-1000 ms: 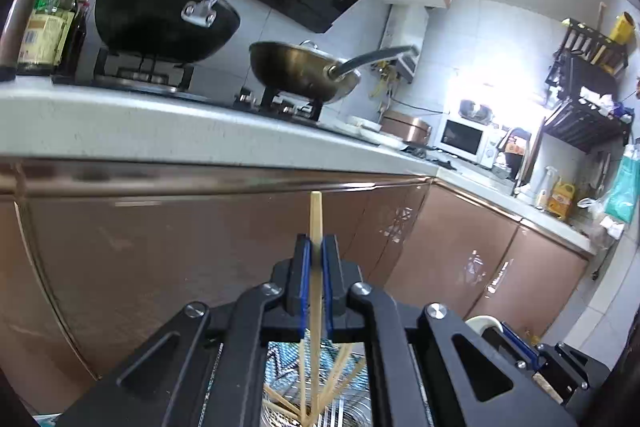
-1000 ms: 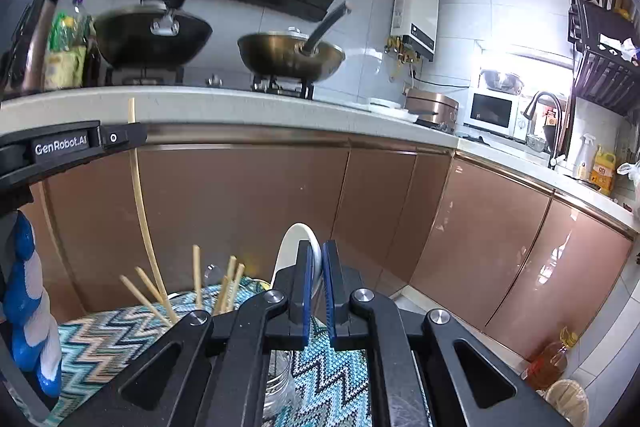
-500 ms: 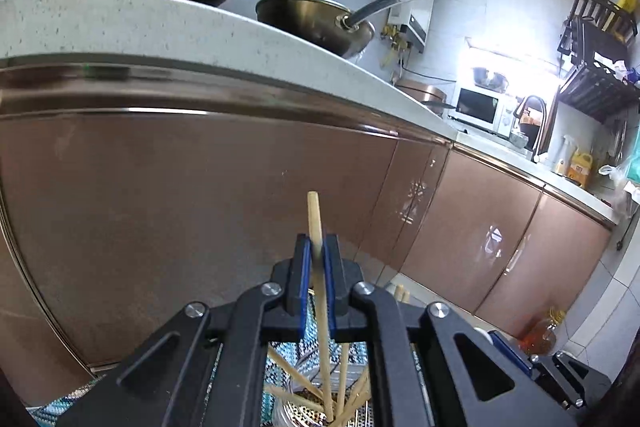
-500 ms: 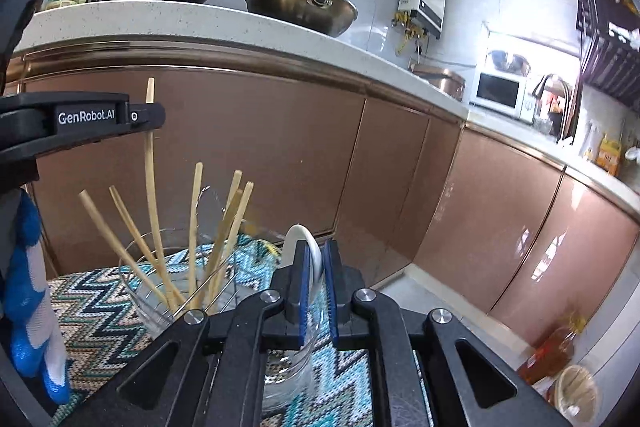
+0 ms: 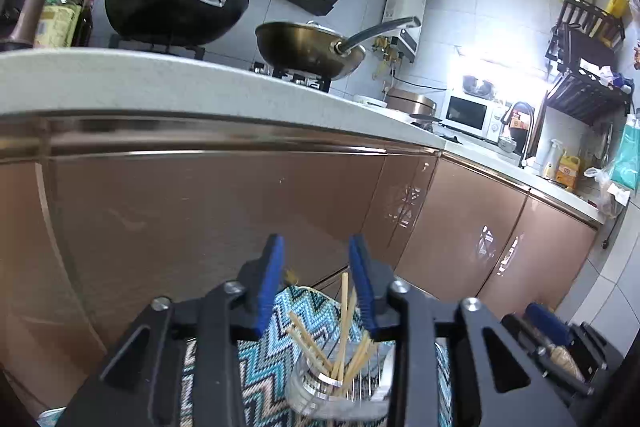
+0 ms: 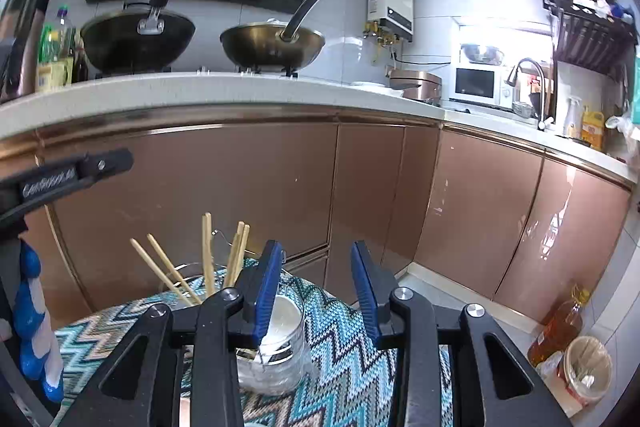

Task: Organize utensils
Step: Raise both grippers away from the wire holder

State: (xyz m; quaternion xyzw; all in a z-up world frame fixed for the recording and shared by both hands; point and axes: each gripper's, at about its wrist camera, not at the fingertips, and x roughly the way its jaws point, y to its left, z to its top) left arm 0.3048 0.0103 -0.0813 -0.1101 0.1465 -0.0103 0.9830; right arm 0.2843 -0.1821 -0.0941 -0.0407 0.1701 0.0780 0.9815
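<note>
Several wooden chopsticks (image 5: 343, 331) stand in a clear glass jar (image 5: 320, 387) on a zigzag-patterned cloth (image 5: 264, 359). My left gripper (image 5: 316, 287) is open and empty just above the jar. In the right wrist view the chopsticks (image 6: 206, 263) lean in the same jar (image 6: 176, 279) at lower left. A white spoon (image 6: 282, 319) sits in a second glass jar (image 6: 276, 359) under my right gripper (image 6: 316, 291), which is open and empty. The left gripper's arm (image 6: 60, 179) shows at the left edge there.
Copper-coloured cabinet fronts (image 6: 360, 195) rise right behind the cloth-covered table. A counter (image 6: 200, 91) above holds two woks (image 6: 272, 43), bottles and a microwave (image 6: 480, 83). An oil bottle (image 6: 560, 327) and a small bin (image 6: 588, 367) stand on the floor at right.
My left gripper opened and let go of a chopstick, which now stands in the jar. My right gripper opened and let go of the white spoon, which now rests in the second jar. Both rose slightly.
</note>
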